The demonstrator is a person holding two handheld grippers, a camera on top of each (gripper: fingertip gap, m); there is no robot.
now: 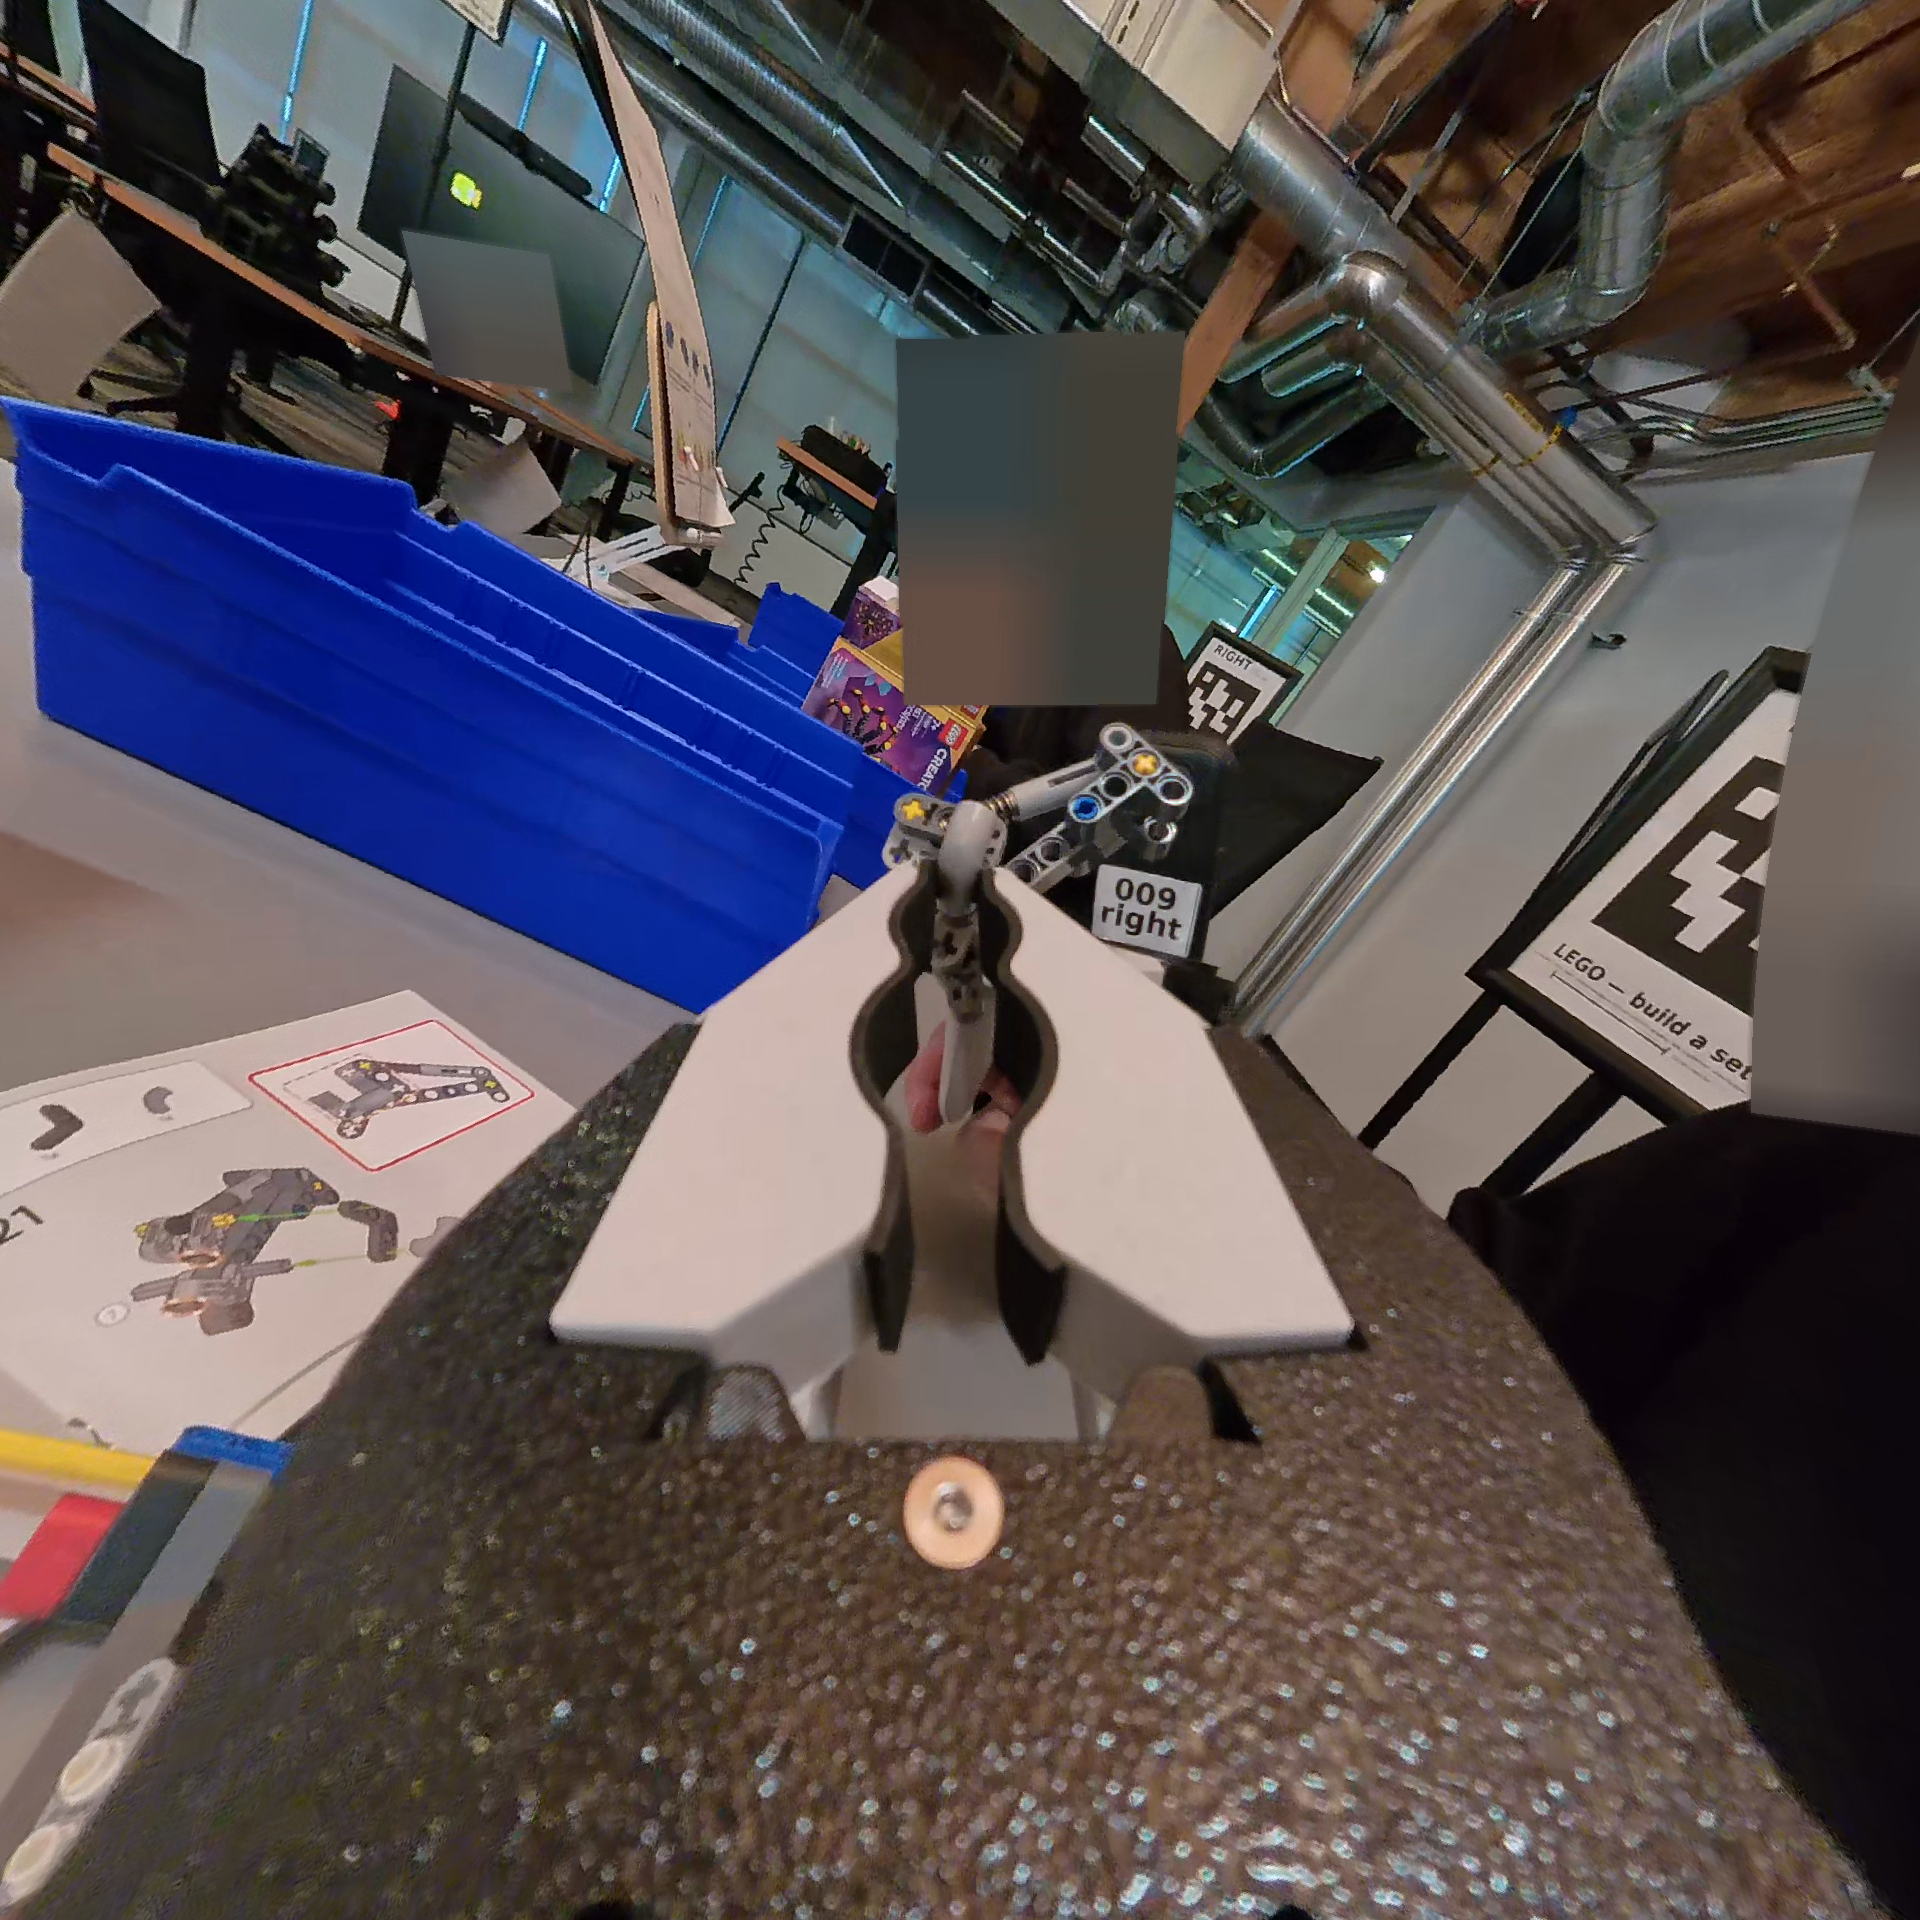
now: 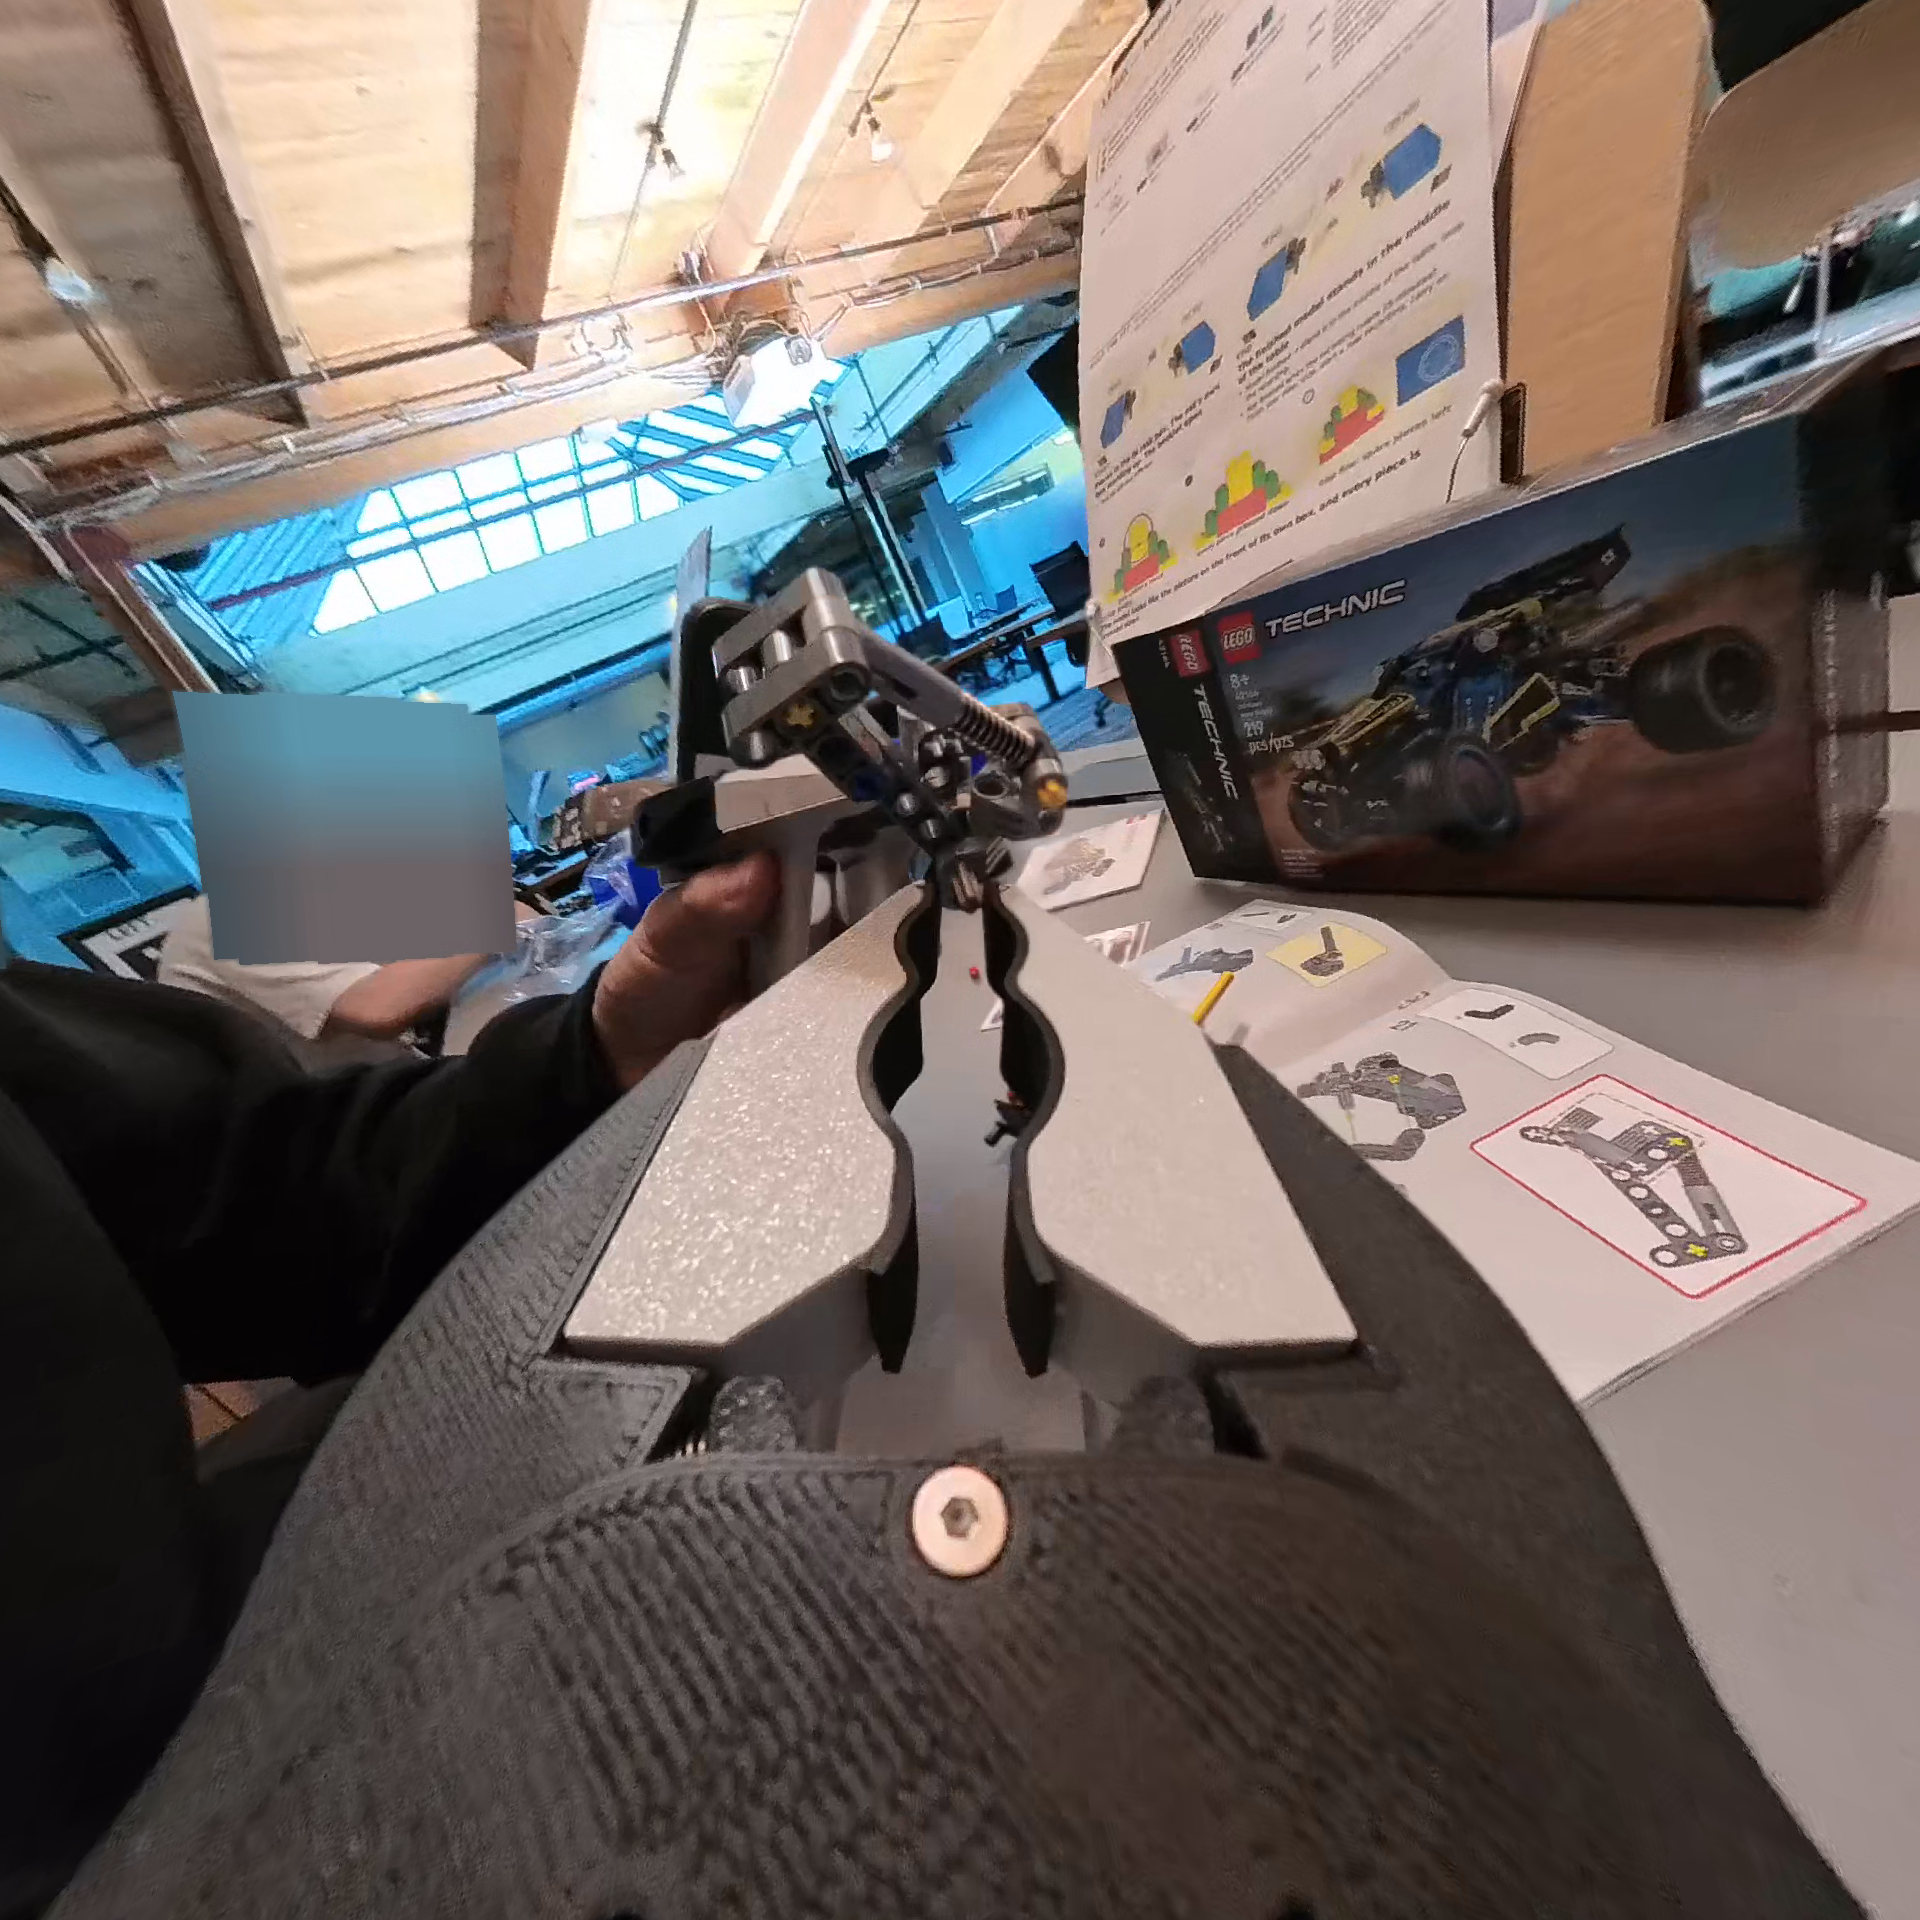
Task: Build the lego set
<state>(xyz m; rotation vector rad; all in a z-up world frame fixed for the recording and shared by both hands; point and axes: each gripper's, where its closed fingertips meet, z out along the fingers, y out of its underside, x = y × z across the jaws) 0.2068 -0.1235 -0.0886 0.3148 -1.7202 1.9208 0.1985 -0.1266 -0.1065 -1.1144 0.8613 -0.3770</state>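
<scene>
A grey Technic assembly point(image 1: 1101, 790) with a spring, yellow pins and a blue pin is held up in the air between both grippers. My left gripper point(image 1: 954, 883) is shut on a grey beam point(image 1: 961, 966) that runs back between its fingers and joins the assembly. My right gripper point(image 2: 961, 899) is shut on the assembly's lower end, and the assembly point(image 2: 873, 717) rises above its tips. In the right wrist view a hand point(image 2: 686, 956) holds the left gripper, whose grey fingers point(image 2: 774, 805) reach the assembly from the left. The right gripper's black body point(image 1: 1216, 790) shows behind the assembly.
Blue bins point(image 1: 416, 675) stand on the grey table at the left. The open instruction booklet point(image 2: 1621, 1132) lies on the table and also shows in the left wrist view point(image 1: 260, 1174). The set's box point(image 2: 1507, 717) stands behind it. Loose parts point(image 1: 73, 1558) lie near the left. A sign stand point(image 1: 1683, 894) is at the right. The tips of both grippers are at nearly the same place.
</scene>
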